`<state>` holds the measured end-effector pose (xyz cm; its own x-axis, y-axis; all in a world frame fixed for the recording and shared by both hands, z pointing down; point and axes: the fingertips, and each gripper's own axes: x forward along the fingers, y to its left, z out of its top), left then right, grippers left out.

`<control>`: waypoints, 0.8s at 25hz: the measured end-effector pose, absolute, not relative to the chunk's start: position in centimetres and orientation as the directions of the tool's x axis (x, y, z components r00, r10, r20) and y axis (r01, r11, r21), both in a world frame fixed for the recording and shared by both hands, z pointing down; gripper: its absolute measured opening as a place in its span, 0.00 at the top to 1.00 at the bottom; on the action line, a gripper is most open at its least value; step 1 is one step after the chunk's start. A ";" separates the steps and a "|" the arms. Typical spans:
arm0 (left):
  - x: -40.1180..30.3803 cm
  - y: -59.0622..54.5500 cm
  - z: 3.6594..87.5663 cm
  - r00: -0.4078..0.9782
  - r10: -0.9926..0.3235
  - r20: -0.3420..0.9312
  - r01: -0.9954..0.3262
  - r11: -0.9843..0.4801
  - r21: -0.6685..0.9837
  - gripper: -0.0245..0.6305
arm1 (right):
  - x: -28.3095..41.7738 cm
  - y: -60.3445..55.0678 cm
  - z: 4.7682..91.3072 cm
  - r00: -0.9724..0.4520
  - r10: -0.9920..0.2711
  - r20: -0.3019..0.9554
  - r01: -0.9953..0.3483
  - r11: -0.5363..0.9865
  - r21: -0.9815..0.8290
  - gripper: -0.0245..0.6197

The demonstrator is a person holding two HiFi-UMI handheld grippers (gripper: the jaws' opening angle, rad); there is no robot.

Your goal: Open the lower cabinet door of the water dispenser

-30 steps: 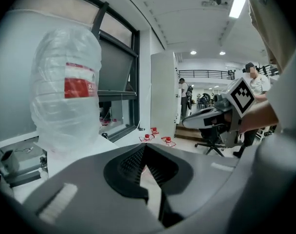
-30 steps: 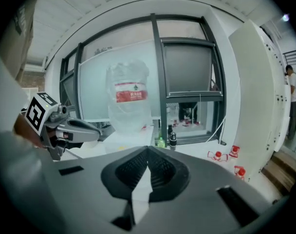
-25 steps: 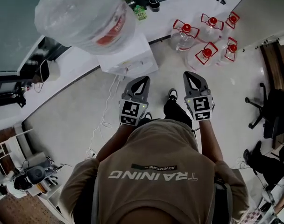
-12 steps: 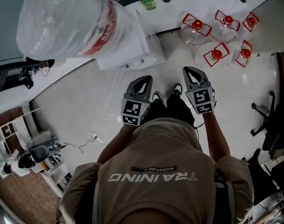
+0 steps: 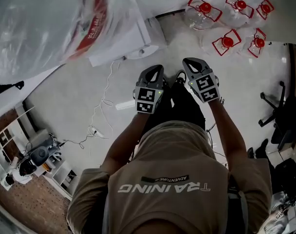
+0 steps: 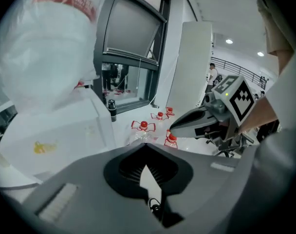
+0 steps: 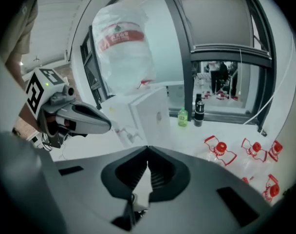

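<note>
Near the upright white box-shaped water dispenser (image 5: 136, 40) — long axis vertical — left tongs (image 5: 156, 69) and right tongs (image 5: 189, 62) hang closed, empty.

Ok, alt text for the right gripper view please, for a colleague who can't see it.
The right gripper has its jaws shut and empty, aimed toward a white water dispenser with a plastic-wrapped bottle on top. The left gripper juts in from the left, and red-capped jugs sit at the right.

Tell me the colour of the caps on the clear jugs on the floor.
Red caps, clearest in the head view.
</note>
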<state>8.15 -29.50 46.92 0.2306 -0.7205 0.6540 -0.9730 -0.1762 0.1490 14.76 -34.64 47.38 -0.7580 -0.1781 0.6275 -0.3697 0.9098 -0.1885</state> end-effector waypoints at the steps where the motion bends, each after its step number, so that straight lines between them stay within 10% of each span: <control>1: 7.8 -29.8 48.4 0.222 -0.716 0.661 -0.975 -0.152 0.164 0.96 | 14.6 -34.7 49.0 -0.747 -0.171 0.642 -0.372 0.908 -0.191 0.95; 20: 4.2 -28.9 73.3 0.125 -0.529 0.840 -0.980 0.067 0.189 0.96 | 7.4 -37.0 78.1 -0.711 -0.052 0.701 -0.369 0.877 -0.309 0.95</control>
<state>4.25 -28.93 73.29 0.1254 -0.5285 0.8396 -0.9798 0.0669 0.1885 7.40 -37.02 78.14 -0.7112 -0.0521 0.7011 -0.3686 0.8768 -0.3087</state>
